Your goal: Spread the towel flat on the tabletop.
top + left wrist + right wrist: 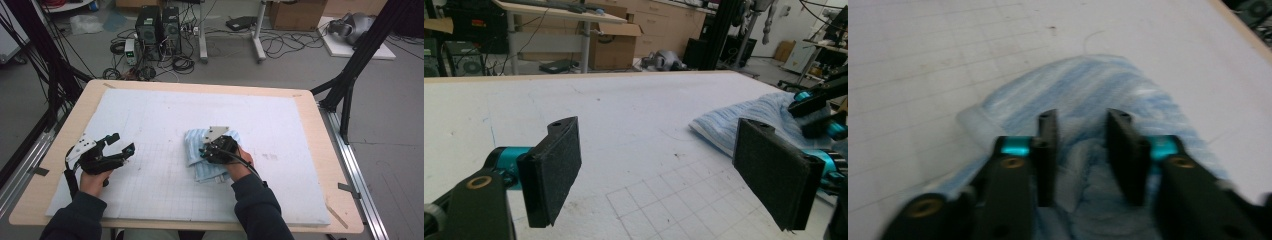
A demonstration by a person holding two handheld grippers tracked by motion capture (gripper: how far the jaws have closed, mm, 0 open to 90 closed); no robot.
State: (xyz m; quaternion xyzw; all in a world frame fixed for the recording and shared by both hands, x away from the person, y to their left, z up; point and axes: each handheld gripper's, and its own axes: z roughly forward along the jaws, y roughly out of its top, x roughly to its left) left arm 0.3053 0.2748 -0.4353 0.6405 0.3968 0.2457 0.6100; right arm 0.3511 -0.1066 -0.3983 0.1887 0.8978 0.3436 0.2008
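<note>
Item one: blue-striped cloth (212, 152), bunched and partly folded, lying on the white gridded mat (150, 115) just right of the mat's middle. Item two: my right gripper (1081, 132), directly over the cloth, jaws a narrow gap apart with a raised ridge of fabric between them; in the right gripper view they look not yet clamped, though I cannot tell whether the pads touch the fabric. Item three: my left gripper (121, 144), resting to the left of the cloth and well apart from it, jaws wide apart and holding nothing, pointed toward the cloth across bare mat. Item four: worktop (320, 145), its wooden border showing around the mat. Step in hand, as I judge it: taking hold of the cloth for folding. Next move calls for closing my right jaws on the ridge, then bringing the left gripper in to the cloth's near edge.
</note>
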